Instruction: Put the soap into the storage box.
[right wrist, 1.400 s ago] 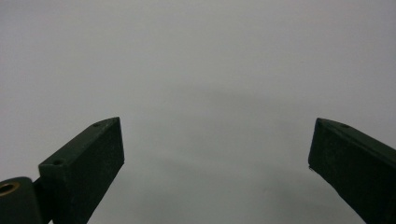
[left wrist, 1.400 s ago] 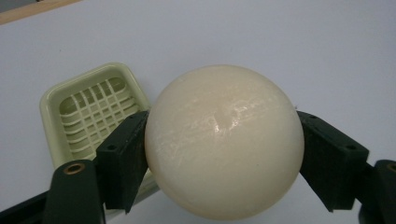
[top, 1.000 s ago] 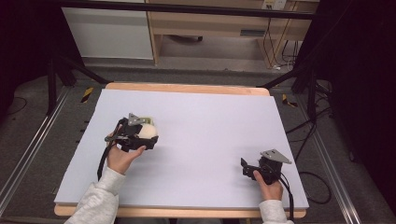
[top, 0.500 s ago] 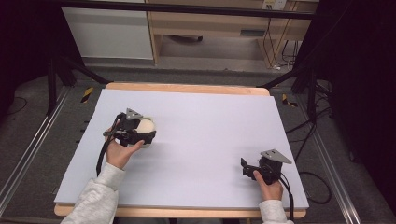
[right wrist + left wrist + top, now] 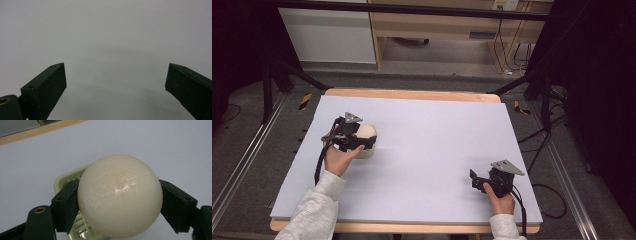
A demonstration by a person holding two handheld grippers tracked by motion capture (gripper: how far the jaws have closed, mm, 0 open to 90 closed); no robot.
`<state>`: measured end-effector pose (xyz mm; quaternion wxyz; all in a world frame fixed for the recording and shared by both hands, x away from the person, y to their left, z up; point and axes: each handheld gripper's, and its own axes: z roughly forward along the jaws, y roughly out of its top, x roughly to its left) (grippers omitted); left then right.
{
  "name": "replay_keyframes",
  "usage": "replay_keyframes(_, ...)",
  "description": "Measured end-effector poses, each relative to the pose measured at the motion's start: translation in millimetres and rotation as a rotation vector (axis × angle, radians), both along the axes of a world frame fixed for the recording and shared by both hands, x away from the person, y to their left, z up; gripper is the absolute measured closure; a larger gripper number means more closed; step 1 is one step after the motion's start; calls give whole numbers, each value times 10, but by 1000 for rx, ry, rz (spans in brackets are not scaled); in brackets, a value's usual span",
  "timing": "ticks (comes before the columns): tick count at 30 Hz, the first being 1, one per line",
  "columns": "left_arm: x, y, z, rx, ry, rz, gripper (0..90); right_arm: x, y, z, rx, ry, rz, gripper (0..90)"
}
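A cream ball [image 5: 120, 195] sits clamped between the black jaws of my left gripper [image 5: 119, 185]. In the high view this ball [image 5: 368, 131] and the left gripper [image 5: 364, 140] are at the left of the white table top [image 5: 437, 130]. Right beneath the ball is a pale green square dish [image 5: 65, 179], mostly hidden by it; I cannot tell whether they touch. My right gripper [image 5: 475, 181] rests near the front right of the table, its jaws pointing left. In the right gripper view it [image 5: 116, 80] stands open over bare white surface.
The wooden far edge of the table [image 5: 412, 94] runs behind the ball. Metal rails [image 5: 242, 160] flank the table on the floor, and cables [image 5: 552, 200] lie at the right. A wooden desk [image 5: 437, 30] stands beyond.
My left gripper has shifted slightly away from the person with the ball in it. The right gripper has stayed in place.
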<state>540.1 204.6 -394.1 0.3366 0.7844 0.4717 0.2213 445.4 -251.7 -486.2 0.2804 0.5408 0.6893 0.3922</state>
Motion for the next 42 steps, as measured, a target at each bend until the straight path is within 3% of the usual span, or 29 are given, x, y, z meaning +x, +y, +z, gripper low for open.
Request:
replay_keyframes(5,57,31,-14,19,8,4,236,1,-3,0,2,1,0,39)
replay_keyframes(10,122,49,-50,1,9,20,236,1,-3,0,1,0,-1,39)
replay_keyframes(21,237,103,-143,6,26,43,236,2,-5,-1,1,-1,0,39)
replay_keyframes(42,322,169,-351,36,65,65,236,2,0,0,1,1,0,39)
